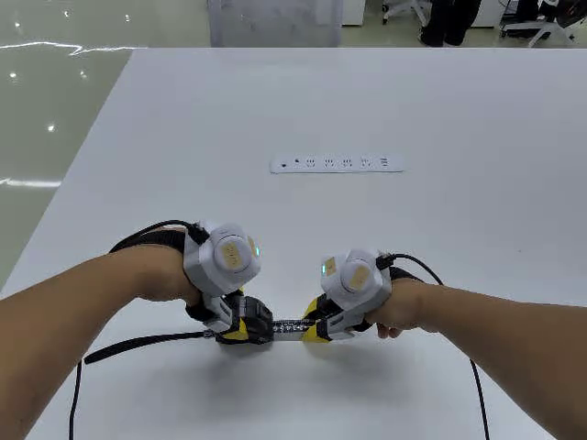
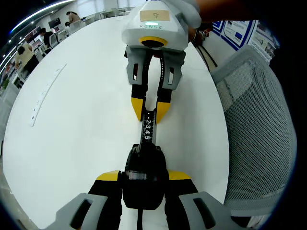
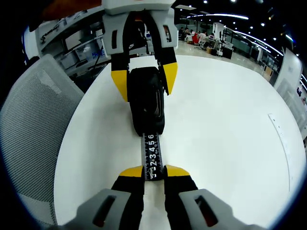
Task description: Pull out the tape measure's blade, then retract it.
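Head view: the tape measure case sits on the white table, near its front edge.
Left gripper view: the left gripper clamps the tape measure case.
Right gripper view: the right gripper pinches the end of the short extended blade.

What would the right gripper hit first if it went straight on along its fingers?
The black plastic tape measure case, dead ahead at the far end of the short numbered blade that the right gripper pinches. The left gripper clamps that case.
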### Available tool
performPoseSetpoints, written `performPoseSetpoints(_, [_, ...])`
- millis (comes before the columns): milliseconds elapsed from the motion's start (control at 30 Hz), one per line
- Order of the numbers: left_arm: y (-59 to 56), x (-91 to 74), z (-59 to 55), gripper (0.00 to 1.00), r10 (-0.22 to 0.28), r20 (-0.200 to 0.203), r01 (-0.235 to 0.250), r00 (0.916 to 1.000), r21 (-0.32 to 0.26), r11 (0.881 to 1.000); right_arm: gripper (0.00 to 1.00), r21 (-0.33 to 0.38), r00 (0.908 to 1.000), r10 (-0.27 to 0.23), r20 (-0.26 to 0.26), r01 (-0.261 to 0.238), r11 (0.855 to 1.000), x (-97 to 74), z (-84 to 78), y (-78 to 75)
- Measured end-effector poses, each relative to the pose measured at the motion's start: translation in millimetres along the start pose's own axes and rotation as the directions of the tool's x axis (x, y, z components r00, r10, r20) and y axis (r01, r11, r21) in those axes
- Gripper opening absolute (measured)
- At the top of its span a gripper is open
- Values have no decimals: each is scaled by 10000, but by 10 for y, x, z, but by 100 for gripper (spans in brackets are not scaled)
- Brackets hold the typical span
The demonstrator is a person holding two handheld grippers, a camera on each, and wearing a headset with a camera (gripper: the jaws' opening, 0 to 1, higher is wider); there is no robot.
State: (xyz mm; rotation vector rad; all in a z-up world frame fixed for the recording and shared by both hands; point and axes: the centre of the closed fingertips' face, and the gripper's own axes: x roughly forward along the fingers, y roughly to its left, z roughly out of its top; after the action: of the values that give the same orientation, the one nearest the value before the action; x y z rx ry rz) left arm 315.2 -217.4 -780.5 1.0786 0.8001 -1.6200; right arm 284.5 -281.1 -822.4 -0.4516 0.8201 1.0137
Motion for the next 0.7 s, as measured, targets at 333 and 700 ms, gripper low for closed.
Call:
performPoseSetpoints(333, [1, -2, 4, 31, 28, 11, -28, 10000, -23, 10000, 13, -43, 10000, -25, -65, 25, 10000, -28, -34, 2])
performPoseSetpoints(700, [0, -1, 2, 31, 27, 9, -27, 10000, -38, 10000, 13, -4, 9999, -78, -86, 78, 10000, -75, -83, -8])
